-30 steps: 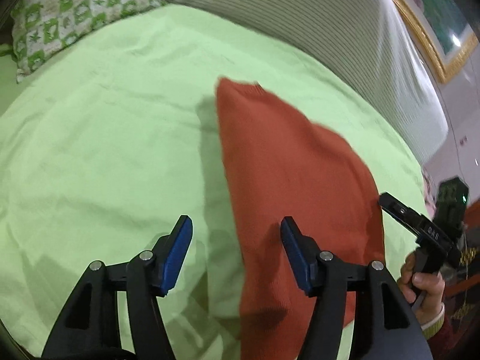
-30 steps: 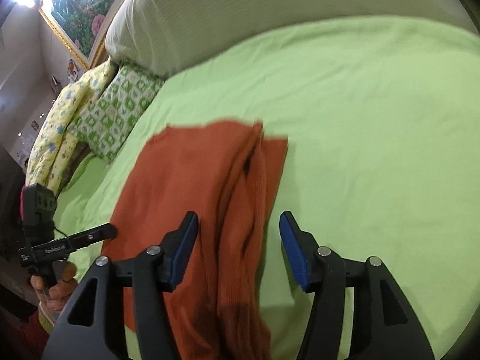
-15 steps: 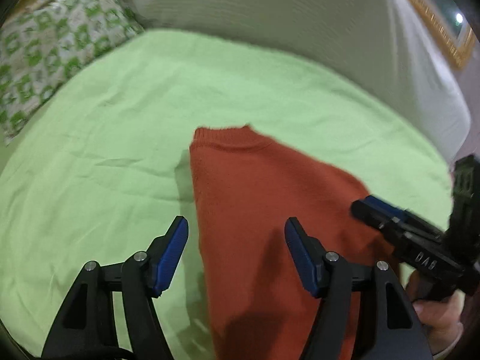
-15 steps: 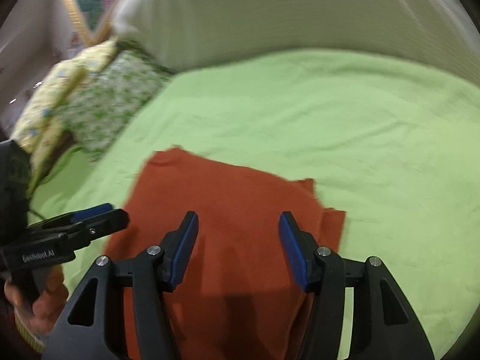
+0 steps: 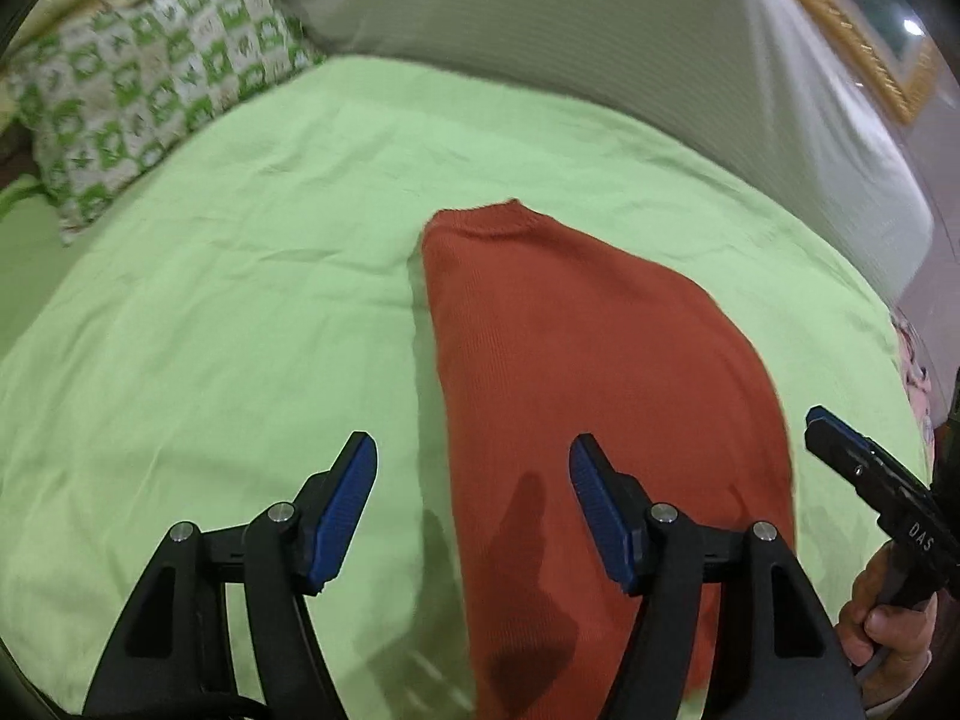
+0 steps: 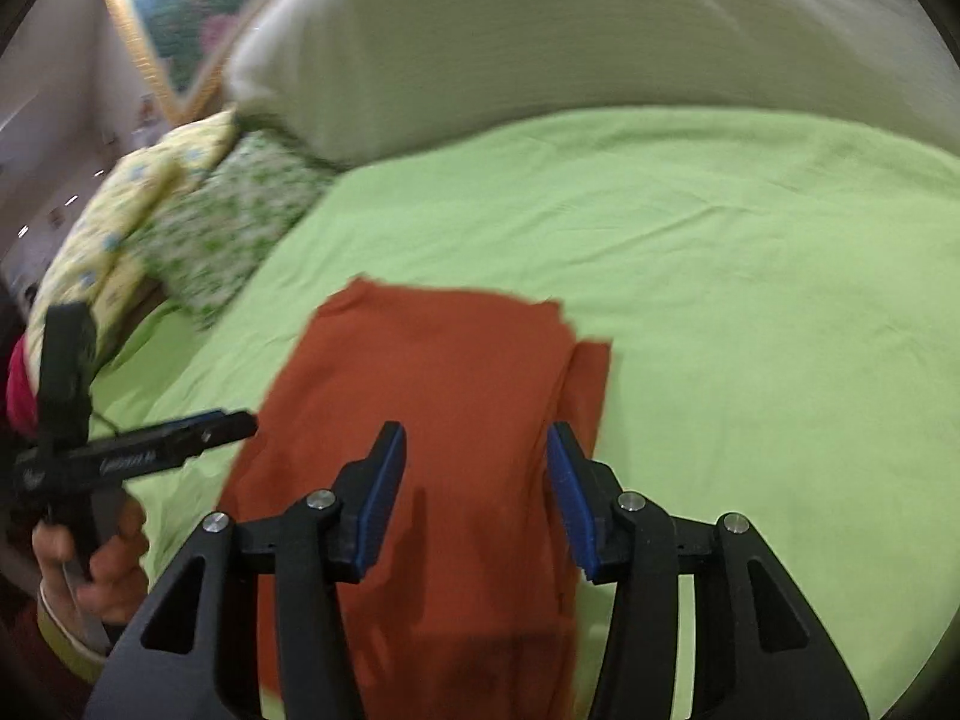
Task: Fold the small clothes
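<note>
On green sheet (image 5: pixel 240 300), folded orange garment (image 5: pixel 588 372) lies under both grippers, L (image 5: pixel 471 498) & R (image 6: pixel 474 492), fingers apart, nothing held.

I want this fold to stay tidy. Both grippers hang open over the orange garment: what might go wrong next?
The orange garment has a loose layer sticking out on the right gripper side, which may stay uneven. The left gripper straddles the garment's edge, so closing might pinch the green sheet too.

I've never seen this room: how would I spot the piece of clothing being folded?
Look at the bed covered by a light green sheet, with a green patterned pillow at its head. The folded rust-orange knit garment lies flat mid-bed, before both open grippers; it is the only orange thing there.
</note>
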`<state>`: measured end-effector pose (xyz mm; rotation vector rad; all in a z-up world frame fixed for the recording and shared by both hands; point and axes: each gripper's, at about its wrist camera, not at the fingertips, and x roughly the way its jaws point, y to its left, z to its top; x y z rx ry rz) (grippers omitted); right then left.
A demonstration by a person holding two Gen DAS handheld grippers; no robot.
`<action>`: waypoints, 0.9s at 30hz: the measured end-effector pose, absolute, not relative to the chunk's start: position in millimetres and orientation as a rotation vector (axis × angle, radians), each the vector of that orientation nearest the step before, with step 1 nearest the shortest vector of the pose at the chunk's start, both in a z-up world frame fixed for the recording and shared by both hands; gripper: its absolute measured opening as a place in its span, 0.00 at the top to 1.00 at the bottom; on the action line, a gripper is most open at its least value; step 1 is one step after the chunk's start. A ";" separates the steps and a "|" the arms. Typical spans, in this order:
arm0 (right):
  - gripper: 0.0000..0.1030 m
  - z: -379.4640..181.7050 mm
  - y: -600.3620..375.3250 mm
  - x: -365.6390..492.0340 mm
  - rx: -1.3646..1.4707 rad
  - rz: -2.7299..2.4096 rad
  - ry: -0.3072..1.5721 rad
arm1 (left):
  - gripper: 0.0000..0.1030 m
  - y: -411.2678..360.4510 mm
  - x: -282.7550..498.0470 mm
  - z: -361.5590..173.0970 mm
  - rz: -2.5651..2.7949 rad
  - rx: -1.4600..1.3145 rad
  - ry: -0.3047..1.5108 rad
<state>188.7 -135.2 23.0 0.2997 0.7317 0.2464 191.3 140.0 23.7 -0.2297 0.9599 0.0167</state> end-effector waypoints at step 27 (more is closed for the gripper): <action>0.97 13.4 -110.9 83.7 0.160 0.208 0.658 | 0.28 106.7 95.3 11.4 -0.051 -0.227 0.970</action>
